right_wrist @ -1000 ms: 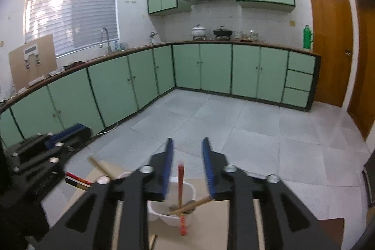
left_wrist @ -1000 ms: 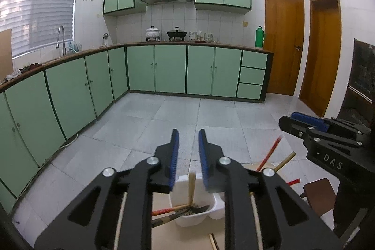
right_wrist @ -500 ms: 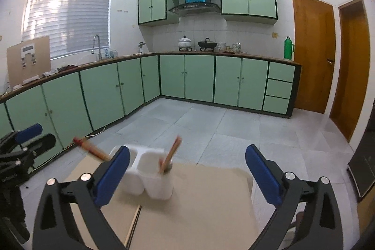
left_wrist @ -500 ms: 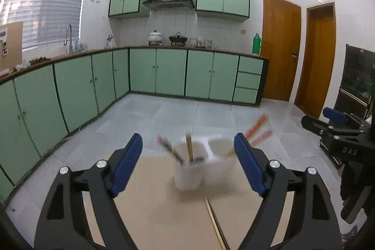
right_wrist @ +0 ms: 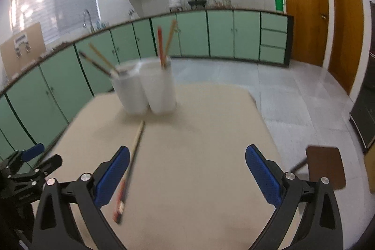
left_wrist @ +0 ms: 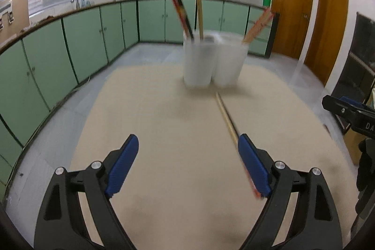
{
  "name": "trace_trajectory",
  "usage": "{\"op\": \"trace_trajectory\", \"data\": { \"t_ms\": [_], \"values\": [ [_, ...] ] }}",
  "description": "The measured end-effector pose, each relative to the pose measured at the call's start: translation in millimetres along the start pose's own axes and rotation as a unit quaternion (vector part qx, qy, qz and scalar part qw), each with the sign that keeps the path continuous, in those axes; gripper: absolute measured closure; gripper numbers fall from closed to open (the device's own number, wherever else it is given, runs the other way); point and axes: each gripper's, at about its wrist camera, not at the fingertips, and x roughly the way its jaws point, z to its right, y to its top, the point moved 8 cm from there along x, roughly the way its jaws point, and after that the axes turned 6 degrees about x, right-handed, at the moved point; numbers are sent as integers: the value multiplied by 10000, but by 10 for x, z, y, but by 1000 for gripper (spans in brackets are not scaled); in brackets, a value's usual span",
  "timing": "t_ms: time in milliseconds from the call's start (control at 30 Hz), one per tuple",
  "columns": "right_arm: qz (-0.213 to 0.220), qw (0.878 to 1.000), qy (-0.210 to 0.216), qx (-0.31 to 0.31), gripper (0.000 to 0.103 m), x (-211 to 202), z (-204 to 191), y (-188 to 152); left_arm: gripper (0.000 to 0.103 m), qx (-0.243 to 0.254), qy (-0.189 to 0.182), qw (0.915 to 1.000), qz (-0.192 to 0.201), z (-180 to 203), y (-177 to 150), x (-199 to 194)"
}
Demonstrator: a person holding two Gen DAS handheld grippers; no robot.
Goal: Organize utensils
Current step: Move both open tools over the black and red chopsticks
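Observation:
A white two-compartment utensil holder stands at the far side of the beige table, with chopsticks leaning out of both cups. One loose pair of chopsticks lies on the table in front of it. My left gripper hovers low over the table, its jaws opening and nothing between them; the loose pair runs under its right finger. My right gripper stands wide open and holds nothing, with the loose pair passing its left finger.
Green kitchen cabinets run along the left and back walls, and wooden doors stand at the right. A brown stool sits just off the table's right edge. Each gripper shows at the edge of the other's view.
Both grippers were nearly shut above the holder; they have opened wide, pulled back and sunk toward the table. The loose chopsticks on the table have come into view.

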Motion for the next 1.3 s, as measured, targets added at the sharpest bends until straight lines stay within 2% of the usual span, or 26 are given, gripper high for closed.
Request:
{"op": "trace_trajectory", "data": {
  "t_ms": [233,433,633,800,900,1233,1300],
  "values": [
    [-460,9989,-94,7,6,125,34,-533,19,83,8,9990,-448,84,-451,122],
    [-597,9978,-192,-190,11,170,-29,-763,19,205,-25,9974,-686,192,-659,155],
    [-798,9960,46,-389,26,210,-279,-978,19,22,-36,9962,-868,129,-788,187],
    [-1071,9912,454,-633,51,245,-600,-1152,19,-187,30,9957,-904,7,-786,183],
    [-1176,9885,595,-740,59,273,-732,-1221,19,-223,55,9955,-918,-28,-788,180],
    [-1229,9863,568,-943,64,359,-838,-1264,19,-232,65,9947,-1002,-24,-786,217],
    [-1220,9868,528,-928,68,363,-801,-1247,19,-224,59,9946,-1008,-24,-783,228]
  ]
}}
